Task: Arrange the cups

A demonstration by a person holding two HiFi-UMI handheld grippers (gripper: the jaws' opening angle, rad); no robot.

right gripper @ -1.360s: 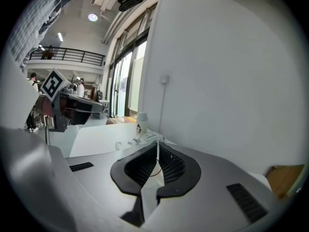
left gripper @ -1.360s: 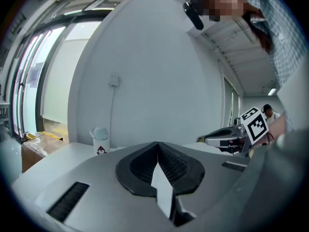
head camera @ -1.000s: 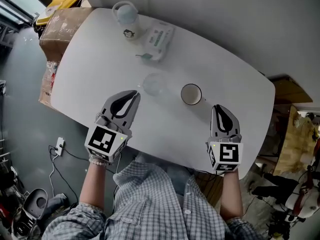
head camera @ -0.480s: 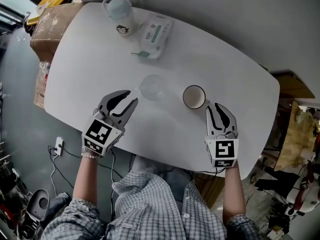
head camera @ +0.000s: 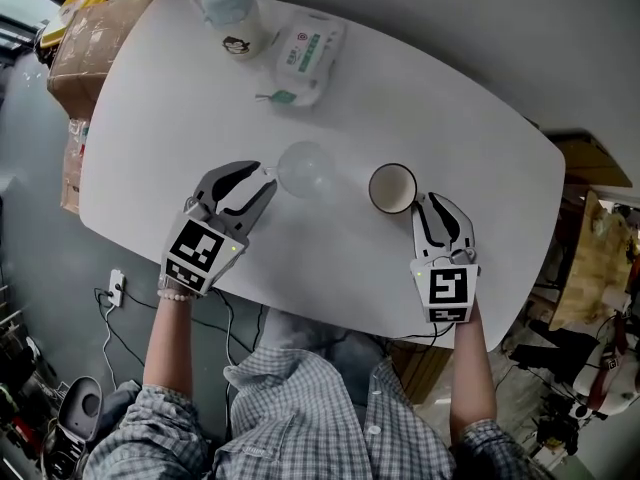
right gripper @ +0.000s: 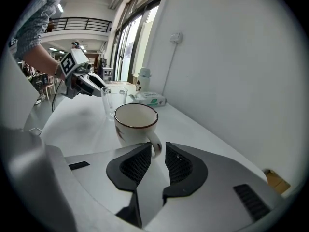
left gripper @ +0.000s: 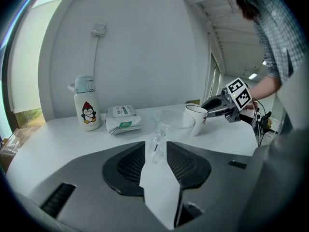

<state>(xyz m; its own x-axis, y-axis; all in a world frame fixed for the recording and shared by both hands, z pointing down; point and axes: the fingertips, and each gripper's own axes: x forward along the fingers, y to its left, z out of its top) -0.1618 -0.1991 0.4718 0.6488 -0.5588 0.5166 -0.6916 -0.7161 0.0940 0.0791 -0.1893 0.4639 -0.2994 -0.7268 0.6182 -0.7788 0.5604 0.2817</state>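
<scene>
Two claws: the left gripper [left gripper: 155,147], jaws just spread, straddles the handle of the glass cup [left gripper: 174,119]; the right gripper [right gripper: 158,149], narrowly parted, could knock the mug [right gripper: 135,124] over.

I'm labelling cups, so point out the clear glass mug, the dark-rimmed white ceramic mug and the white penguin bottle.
clear glass mug [head camera: 305,168]: head view, its bowl.
dark-rimmed white ceramic mug [head camera: 391,187]: head view, its inside.
white penguin bottle [left gripper: 87,111]: left gripper view, penguin print.

Left gripper [left gripper: 155,153] jaws apart, just opened; glass cup [left gripper: 174,119] handle [left gripper: 157,144] between them, unpressed. White mug [left gripper: 195,120] just right of glass cup.
</scene>
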